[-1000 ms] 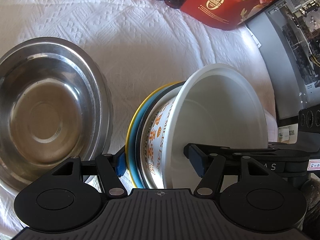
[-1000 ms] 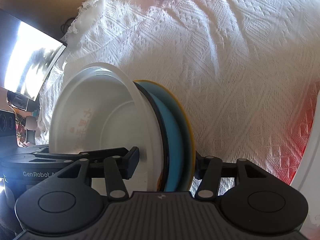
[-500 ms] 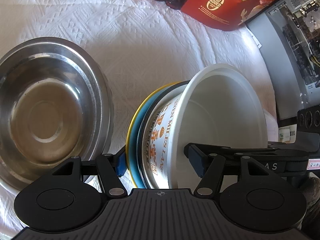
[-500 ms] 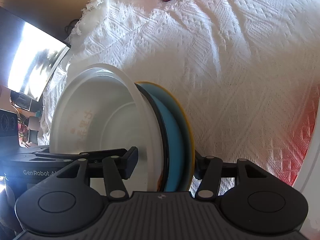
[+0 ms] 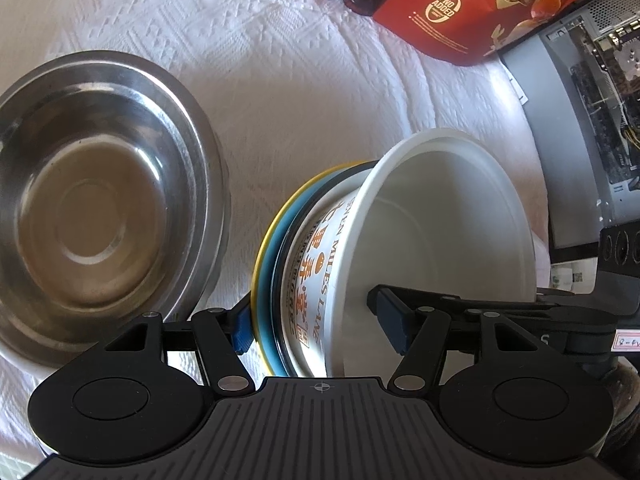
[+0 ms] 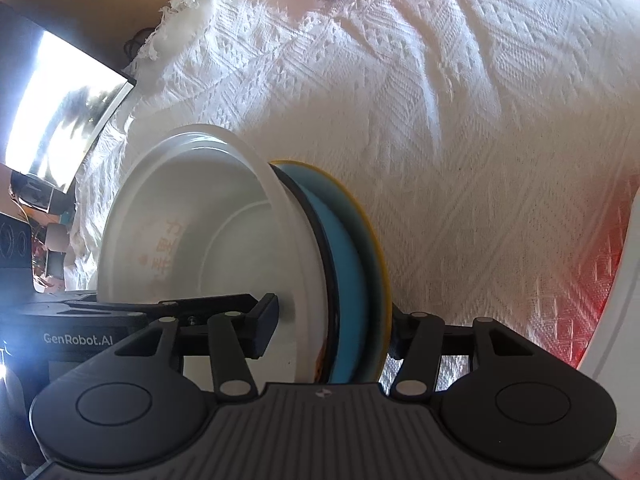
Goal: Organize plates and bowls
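Both tongs pinch one tilted stack: left tongs (image 5: 318,326) and right tongs (image 6: 332,326) each have one finger inside the white paper bowl (image 5: 452,236), printed "SEVEN MILES LANE" with orange characters, the other behind the blue plate (image 6: 346,280) and yellow plate (image 6: 376,240). Beside it, on the white cloth-covered worktop (image 5: 280,80), sits an empty steel bowl (image 5: 92,200); farther off, a red pouch (image 5: 472,8) reads "NO ADDED"

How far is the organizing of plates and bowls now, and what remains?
Done: the white bowl sits nested with a black piece, a blue plate and a yellow plate as one stack.

In hand: both the left claw and right claw clamp this stack, tipped on edge above the white cloth.

Left: the steel bowl stands apart, empty; the stack probably goes there or beside it.
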The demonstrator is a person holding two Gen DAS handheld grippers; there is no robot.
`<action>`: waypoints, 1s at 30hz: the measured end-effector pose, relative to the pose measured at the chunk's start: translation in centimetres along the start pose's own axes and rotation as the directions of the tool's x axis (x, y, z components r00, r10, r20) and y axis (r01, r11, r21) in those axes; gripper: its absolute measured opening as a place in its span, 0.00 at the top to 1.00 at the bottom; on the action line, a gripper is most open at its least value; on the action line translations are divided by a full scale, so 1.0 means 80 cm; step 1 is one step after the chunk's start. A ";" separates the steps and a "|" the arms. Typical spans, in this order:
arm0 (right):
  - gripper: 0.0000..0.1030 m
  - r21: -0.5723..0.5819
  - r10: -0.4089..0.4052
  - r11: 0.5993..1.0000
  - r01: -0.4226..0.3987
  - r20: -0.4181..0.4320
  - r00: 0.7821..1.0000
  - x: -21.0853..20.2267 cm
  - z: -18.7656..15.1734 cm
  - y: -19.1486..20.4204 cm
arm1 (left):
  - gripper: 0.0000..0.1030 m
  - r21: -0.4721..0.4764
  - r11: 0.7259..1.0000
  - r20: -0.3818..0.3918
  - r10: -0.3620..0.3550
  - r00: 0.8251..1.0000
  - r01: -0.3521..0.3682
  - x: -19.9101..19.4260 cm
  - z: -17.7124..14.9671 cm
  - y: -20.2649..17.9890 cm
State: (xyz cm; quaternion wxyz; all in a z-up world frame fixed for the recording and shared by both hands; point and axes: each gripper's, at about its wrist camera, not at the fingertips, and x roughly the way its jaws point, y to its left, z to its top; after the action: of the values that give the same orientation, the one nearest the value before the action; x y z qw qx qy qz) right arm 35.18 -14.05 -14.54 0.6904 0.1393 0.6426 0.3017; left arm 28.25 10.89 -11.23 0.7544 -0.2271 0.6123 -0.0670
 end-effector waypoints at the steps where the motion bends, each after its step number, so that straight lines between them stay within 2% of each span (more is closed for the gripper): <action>1: 0.48 0.002 -0.001 1.000 0.001 -0.002 1.000 0.000 0.000 0.000 | 0.36 0.004 1.000 0.000 0.000 1.000 0.000 -0.001 -0.001 -0.001; 6: 0.48 -0.014 -0.018 1.000 0.018 0.015 1.000 -0.011 0.000 0.006 | 0.36 0.002 1.000 0.012 -0.016 1.000 0.016 -0.010 -0.005 -0.006; 17: 0.47 -0.077 -0.028 0.996 0.036 0.106 0.994 -0.056 0.018 0.052 | 0.36 0.049 0.998 0.123 -0.044 0.991 0.038 -0.073 0.013 -0.009; 23: 0.47 -0.159 0.000 0.987 0.016 0.100 0.995 -0.048 0.048 0.110 | 0.36 0.010 1.000 0.166 -0.012 0.986 0.010 -0.124 0.029 0.031; 27: 0.46 -0.221 0.042 0.975 -0.030 0.048 0.998 -0.015 0.068 0.154 | 0.36 -0.048 0.998 0.185 0.049 0.981 -0.041 -0.149 0.036 0.076; 30: 0.46 -0.244 0.071 0.967 -0.070 -0.008 0.997 0.021 0.082 0.177 | 0.36 -0.121 0.991 0.165 0.079 0.983 -0.059 -0.150 0.039 0.112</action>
State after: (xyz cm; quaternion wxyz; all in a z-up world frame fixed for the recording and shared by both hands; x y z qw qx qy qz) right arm 38.14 -0.73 -6.82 0.6914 0.0764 0.5950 0.4026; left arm 26.73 24.22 -3.90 0.7911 -0.2539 0.5564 0.0144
